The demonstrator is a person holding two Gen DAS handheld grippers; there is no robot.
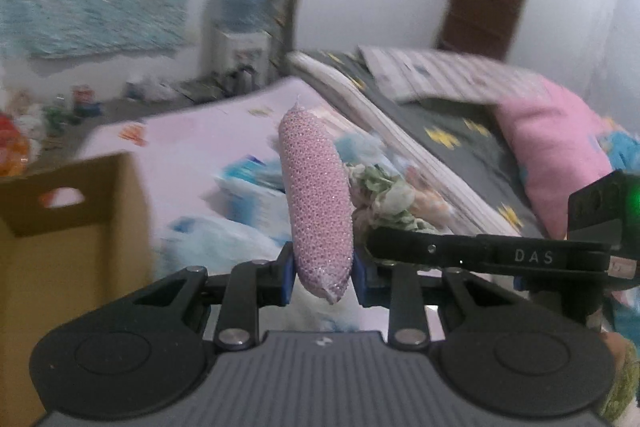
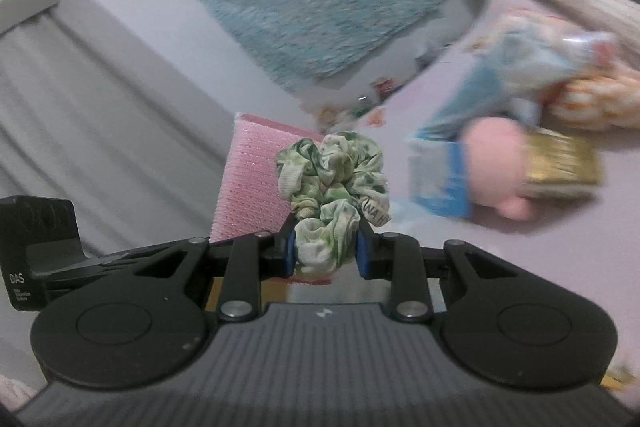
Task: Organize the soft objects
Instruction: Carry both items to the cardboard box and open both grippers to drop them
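Now, my left tongs (image 1: pixel 322 267) pinch pink sponge (image 1: pixel 316 195) near its lower end, lifted right of box (image 1: pixel 72 227). Right tongs (image 2: pixel 326 247) clamp green scrunchie (image 2: pixel 332 183), also right of box. Risk: sponge held low, could pivot and slip; scrunchie could snag pads on release.

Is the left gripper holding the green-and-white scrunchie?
No: the left gripper is shut on a pink mesh sponge, while the green-and-white scrunchie sits between the right gripper's pads.

Left tool (image 1: pixel 323 273) clamps pink sponge (image 1: pixel 318 203) — upright.
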